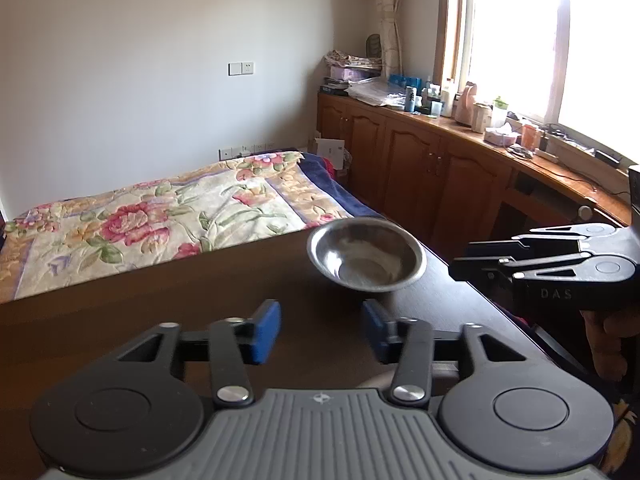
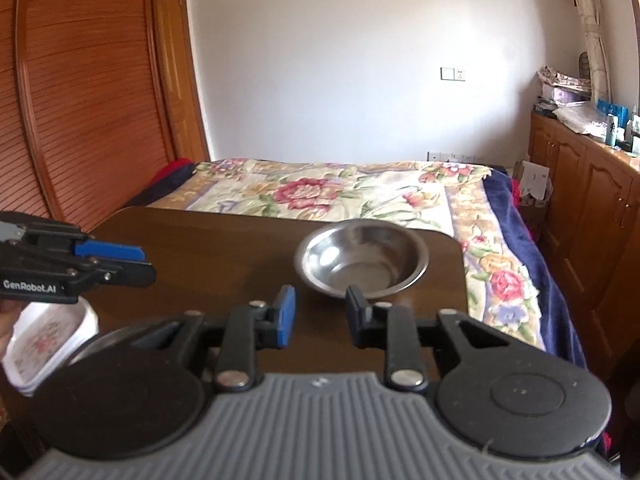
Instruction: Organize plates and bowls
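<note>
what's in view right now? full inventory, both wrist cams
steel bowl: 1, silver, empty, far right of the table
table: 1, dark brown, at the bed's foot
white dish: 1, floral print, table's near left, partly hidden
bed: 1, floral quilt, behind the table
cabinets: wooden run under the window, top cluttered
louvred doors: brown, left wall
left gripper: blue pads, open, empty
right gripper: open, empty, short of the bowl
</note>
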`<state>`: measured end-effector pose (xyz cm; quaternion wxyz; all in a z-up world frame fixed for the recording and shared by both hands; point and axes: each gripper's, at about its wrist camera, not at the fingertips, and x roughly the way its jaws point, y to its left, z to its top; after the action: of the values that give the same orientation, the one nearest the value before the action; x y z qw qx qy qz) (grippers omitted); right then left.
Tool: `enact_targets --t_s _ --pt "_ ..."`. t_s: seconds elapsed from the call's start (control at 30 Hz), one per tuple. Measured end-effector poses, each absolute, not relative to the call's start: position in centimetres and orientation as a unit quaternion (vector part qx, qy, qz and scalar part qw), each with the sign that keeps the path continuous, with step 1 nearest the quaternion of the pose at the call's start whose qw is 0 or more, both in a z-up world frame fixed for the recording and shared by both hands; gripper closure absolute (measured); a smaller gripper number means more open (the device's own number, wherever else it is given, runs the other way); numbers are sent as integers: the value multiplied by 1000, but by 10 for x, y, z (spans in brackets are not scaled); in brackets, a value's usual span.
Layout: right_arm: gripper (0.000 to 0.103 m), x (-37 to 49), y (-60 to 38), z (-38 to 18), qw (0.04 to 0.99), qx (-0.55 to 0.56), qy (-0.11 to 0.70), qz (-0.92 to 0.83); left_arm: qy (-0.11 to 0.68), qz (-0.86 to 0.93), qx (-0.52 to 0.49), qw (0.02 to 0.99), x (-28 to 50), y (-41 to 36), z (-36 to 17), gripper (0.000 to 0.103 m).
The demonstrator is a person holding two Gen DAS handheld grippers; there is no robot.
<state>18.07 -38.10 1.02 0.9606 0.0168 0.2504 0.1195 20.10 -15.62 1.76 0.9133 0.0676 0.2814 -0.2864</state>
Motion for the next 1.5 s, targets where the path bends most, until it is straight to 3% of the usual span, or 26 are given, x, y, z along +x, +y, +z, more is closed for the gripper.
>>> enact_targets --t_s 0.07,0.3,0.47,0.6,0.73,1.0,1.17,1.5 --pt "72 188 -386 8 961 18 250 118 279 -282 72 915 210 -162 18 16" --pt "52 214 -401 0 962 20 248 112 279 -278 74 916 238 -180 16 2" --pt "44 234 -412 -5 962 22 250 111 284 -270 87 916 254 -194 12 0" --pt "30 244 -417 -8 962 22 248 111 292 -272 89 913 266 -201 7 0" --pt "30 253 -420 -12 961 20 252 114 304 -279 91 907 277 -209 2 0" --pt "30 265 -423 -24 956 30 267 122 334 -279 100 895 299 -223 -13 28" --pt "32 268 -423 -28 953 34 274 127 349 -280 98 889 308 -225 -21 33" --pt "53 271 -427 -33 945 61 292 137 379 -289 86 875 318 -231 -28 47"
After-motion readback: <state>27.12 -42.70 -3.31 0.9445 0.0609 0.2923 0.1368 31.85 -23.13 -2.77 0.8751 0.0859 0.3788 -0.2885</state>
